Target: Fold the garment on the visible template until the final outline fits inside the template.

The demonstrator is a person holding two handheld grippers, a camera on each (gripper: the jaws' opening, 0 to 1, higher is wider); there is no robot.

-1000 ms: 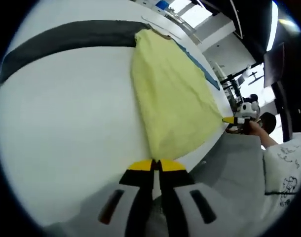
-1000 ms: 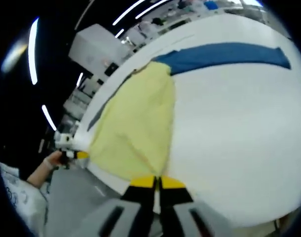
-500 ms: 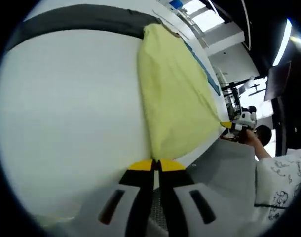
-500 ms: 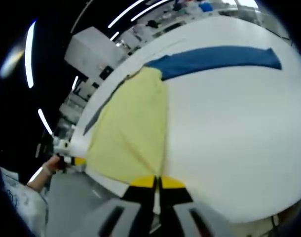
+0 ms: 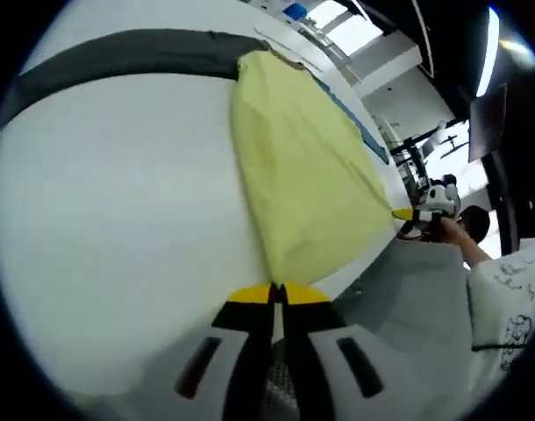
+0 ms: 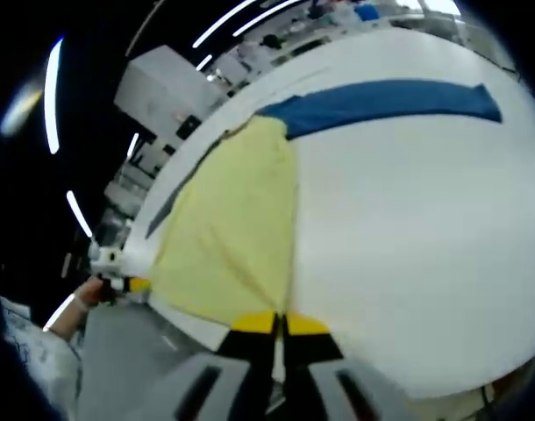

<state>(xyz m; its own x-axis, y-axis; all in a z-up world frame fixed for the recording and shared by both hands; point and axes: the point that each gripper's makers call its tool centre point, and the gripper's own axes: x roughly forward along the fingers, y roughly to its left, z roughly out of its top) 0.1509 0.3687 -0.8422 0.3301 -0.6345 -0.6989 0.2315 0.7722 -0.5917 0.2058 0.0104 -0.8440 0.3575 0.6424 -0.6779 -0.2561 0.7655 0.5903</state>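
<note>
- Yellow-tipped jaws of the left gripper (image 5: 277, 294) rise from the bottom of the left gripper view; tips pressed together with the near corner of the yellow garment (image 5: 307, 180) pinched between them; no gap visible between the tips.
- Right gripper view, same arrangement: right gripper (image 6: 279, 323) with jaws closed tight on a near corner of the garment (image 6: 232, 232); cloth edge meets the tips directly.
- Garment lies on the white table (image 5: 118, 228), spread as a long panel running away from both grippers; near hem sits along the table's near edge; surface mostly flat, a few shallow creases near the held corners.
- Left gripper view: the other gripper (image 5: 418, 216) shows at the far right, yellow tip at the garment's other near corner, held by a hand (image 5: 452, 231); a white patterned sleeve (image 5: 509, 307) beyond it.
- Right gripper view: the other gripper (image 6: 118, 272) shows at the left edge at the opposite corner, with a hand (image 6: 85, 296) on it.
- Grey floor (image 5: 408, 324) below the table edge.
- Far end of the garment overlaps the template bands: a dark grey strip (image 5: 118, 54) in the left gripper view; a blue strip (image 6: 390, 98) in the right gripper view; both run off sideways from the garment's far end.
- Beyond the table: blurred room equipment, ceiling strip lights (image 6: 55, 92); detail too small to tell.
</note>
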